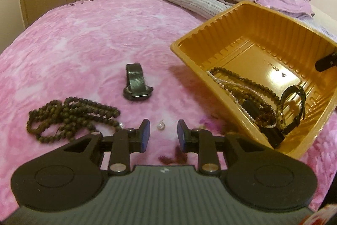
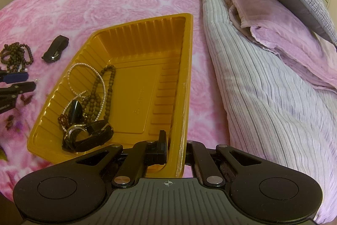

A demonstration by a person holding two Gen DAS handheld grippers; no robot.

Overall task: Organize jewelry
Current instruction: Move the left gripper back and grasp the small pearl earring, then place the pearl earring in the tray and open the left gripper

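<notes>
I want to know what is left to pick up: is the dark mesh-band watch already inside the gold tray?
No, the mesh-band watch lies on the pink blanket, outside the gold tray.

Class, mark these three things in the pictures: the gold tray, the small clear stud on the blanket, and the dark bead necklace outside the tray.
gold tray (image 2: 147, 35), right wrist view, ribbed far wall.
clear stud (image 1: 161, 125), left wrist view, its middle.
dark bead necklace (image 1: 71, 117), left wrist view, middle of the heap.
</notes>
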